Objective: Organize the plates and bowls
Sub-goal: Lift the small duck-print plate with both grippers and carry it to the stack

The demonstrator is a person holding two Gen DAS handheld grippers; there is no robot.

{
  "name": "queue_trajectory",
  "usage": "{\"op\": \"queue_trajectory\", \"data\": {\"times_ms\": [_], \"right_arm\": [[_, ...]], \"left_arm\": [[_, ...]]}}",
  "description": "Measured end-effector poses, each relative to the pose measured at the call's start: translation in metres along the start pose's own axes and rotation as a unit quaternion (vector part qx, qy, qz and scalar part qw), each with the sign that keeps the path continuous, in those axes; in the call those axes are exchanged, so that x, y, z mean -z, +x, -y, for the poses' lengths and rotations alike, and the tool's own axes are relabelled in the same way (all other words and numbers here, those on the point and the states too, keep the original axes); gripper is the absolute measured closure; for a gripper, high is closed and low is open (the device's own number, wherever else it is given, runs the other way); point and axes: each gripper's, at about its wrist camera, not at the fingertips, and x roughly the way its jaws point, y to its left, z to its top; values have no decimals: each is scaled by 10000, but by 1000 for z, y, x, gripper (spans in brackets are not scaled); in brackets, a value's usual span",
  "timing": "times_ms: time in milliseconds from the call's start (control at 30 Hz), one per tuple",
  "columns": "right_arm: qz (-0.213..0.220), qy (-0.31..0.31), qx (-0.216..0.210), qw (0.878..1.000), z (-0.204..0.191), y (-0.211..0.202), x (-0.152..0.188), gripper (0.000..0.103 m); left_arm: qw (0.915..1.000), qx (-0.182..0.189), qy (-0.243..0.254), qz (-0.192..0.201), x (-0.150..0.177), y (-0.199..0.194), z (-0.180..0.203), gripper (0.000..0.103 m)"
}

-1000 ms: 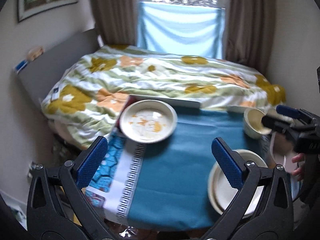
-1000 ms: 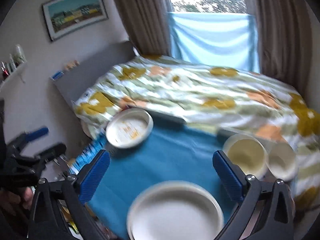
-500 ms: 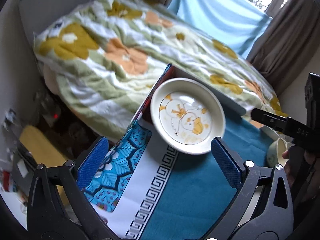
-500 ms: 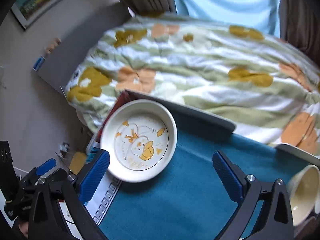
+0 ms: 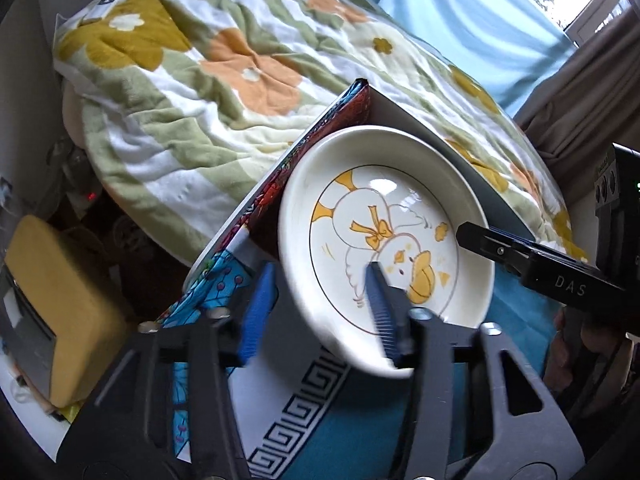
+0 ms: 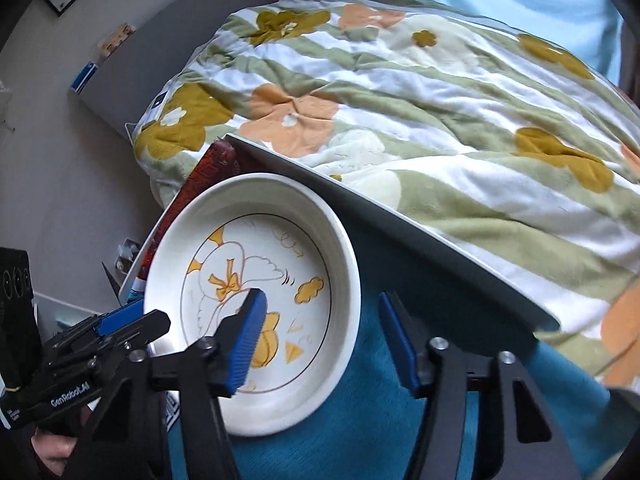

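Both claws had swooped onto the duck plate [image 5: 384, 240]: left gripper [image 5: 320, 312] and right gripper [image 6: 324, 340] each narrowed astride its rim, neither visibly clamped; lifting looked next.

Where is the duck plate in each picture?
Left wrist view: the duck plate sits right of the middle, its near rim straddled by the left claw.
Right wrist view: the duck plate is at lower left, its right rim between the fingers of the right claw.
Shared landmark: the flowered blanket lies behind the plate in both.
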Motion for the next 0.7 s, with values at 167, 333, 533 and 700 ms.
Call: {"op": "queue_trajectory", "data": {"times_ms": [167, 333, 533, 700], "right_arm": [[-22, -80, -109, 9999, 2, 11, -1, 74], [203, -101, 121, 9997, 2, 11, 2, 88], [371, -124, 59, 9992, 3, 2, 4, 88], [550, -109, 105, 9984, -4, -18, 14, 88]], "left_arm": [[9997, -177, -49, -139, 1, 13, -3, 89], [9997, -229, 28, -82, 2, 13, -4, 90], [9994, -316, 127, -118, 3, 9, -2, 89], [9988, -328, 369, -22, 7, -11, 6, 89]]}}
